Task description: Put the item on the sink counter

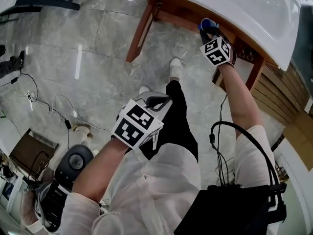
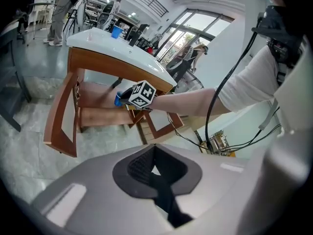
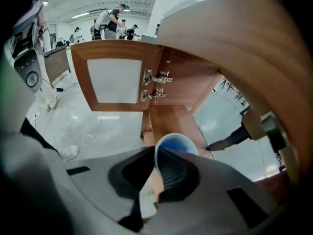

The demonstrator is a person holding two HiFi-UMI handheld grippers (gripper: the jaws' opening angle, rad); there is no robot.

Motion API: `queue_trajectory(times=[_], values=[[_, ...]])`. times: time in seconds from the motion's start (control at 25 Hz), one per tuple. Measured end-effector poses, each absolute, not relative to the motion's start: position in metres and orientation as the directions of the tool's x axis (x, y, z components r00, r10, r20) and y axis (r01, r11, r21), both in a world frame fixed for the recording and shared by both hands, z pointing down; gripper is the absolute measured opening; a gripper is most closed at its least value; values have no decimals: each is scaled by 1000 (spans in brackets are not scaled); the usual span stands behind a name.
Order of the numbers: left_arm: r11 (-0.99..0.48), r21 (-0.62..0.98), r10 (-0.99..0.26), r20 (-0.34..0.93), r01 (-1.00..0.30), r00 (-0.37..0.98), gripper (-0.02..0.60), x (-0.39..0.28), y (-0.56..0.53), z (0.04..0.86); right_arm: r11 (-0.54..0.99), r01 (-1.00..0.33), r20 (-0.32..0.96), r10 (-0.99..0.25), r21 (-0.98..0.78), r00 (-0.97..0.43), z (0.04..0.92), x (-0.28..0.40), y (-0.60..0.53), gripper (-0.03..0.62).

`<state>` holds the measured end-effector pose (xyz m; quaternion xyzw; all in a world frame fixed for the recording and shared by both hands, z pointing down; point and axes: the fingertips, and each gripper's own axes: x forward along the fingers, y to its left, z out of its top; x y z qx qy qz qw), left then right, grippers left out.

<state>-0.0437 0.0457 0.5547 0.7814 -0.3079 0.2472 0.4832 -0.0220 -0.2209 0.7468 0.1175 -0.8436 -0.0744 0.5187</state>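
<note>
A blue cup (image 3: 177, 147) sits in my right gripper (image 3: 157, 166), whose jaws are shut on its rim, low inside the wooden vanity under the sink. In the head view that gripper (image 1: 210, 32) reaches beneath the white sink counter (image 1: 244, 13), and the blue cup (image 1: 207, 22) shows just past its marker cube. My left gripper (image 1: 157, 102) hangs over the floor by the person's legs, shut and holding nothing. The left gripper view looks past its closed jaws (image 2: 155, 173) at the white sink counter (image 2: 127, 53) and the right gripper's cube (image 2: 142, 94).
The vanity's door (image 3: 115, 75) stands open to the left of the wooden shelf (image 3: 168, 116). A drain pipe (image 3: 230, 138) sticks out at the right. A second blue cup (image 2: 116, 32) stands on the counter. Cables (image 1: 49, 104) and gear lie on the marble floor at the left.
</note>
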Motion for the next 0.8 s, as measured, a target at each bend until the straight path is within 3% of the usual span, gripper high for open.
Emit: queue_trajectory(times=[0.8], values=[[-215,646,-287,675,-733,679,5,-46,24,586,961,-103,879,-277,258,-387,818,-27,-272,23]])
